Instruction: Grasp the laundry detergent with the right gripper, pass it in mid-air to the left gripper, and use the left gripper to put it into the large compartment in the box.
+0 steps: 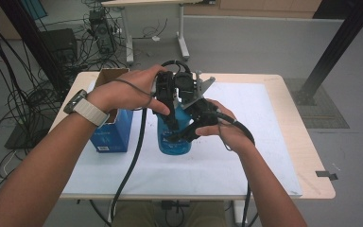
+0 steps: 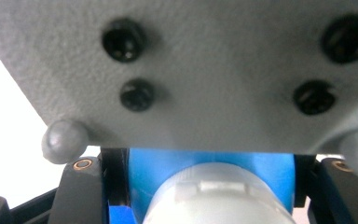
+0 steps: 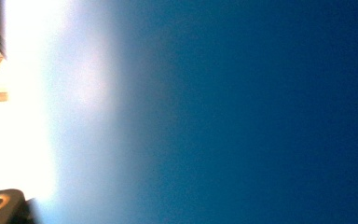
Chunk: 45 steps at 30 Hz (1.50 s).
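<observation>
from the high view i see a blue bottle (image 1: pixel 174 135) standing upright on the white sheet (image 1: pixel 246 142) that covers the bench (image 1: pixel 307 151), a little left of the middle. just to its left stands an open blue carton (image 1: pixel 111 127), with a narrow gap between them. both of my grippers crowd over the bottle's top. the left gripper (image 1: pixel 170 111) comes in from the left and reaches down along the bottle's upper part; the right gripper (image 1: pixel 194 127) comes in from the right, pressed against the bottle's side, its grey plate (image 1: pixel 203 87) sticking up at the far side.

in the left gripper view that grey plate (image 2: pixel 205 70) sits very close overhead, and beneath it the bottle's pale grey cap (image 2: pixel 214 196) and blue shoulder (image 2: pixel 261 170) lie between my two black jaws, one on each side of the neck. they look close against it, but i cannot tell whether they are clamped.

the right gripper view is blurred blue, the bottle wall (image 3: pixel 261 112) right up against the lens; i cannot tell how those jaws stand
</observation>
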Each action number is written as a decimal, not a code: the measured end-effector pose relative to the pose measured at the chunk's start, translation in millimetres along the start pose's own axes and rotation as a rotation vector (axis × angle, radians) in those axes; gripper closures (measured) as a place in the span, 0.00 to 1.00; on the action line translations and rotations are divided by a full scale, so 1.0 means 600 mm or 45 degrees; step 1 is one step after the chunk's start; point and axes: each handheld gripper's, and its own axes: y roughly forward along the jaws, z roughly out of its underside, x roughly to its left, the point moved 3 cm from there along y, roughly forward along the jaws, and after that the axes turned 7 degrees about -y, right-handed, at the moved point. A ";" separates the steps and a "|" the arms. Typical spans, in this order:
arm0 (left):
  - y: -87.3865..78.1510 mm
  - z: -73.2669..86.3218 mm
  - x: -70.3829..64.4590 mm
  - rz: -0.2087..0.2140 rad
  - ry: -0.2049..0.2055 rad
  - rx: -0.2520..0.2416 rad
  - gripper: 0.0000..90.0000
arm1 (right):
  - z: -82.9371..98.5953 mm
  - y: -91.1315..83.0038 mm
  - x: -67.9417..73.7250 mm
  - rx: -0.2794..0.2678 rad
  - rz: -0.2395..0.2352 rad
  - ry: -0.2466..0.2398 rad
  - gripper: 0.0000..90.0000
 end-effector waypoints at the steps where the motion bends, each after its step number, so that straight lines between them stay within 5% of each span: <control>1: 0.000 0.001 0.000 0.000 -0.005 -0.002 0.42 | 0.000 0.000 0.000 0.000 0.000 0.000 0.49; 45: -0.003 0.006 -0.003 0.000 -0.011 -0.028 0.42 | -0.005 -0.002 0.001 0.013 -0.003 -0.019 0.49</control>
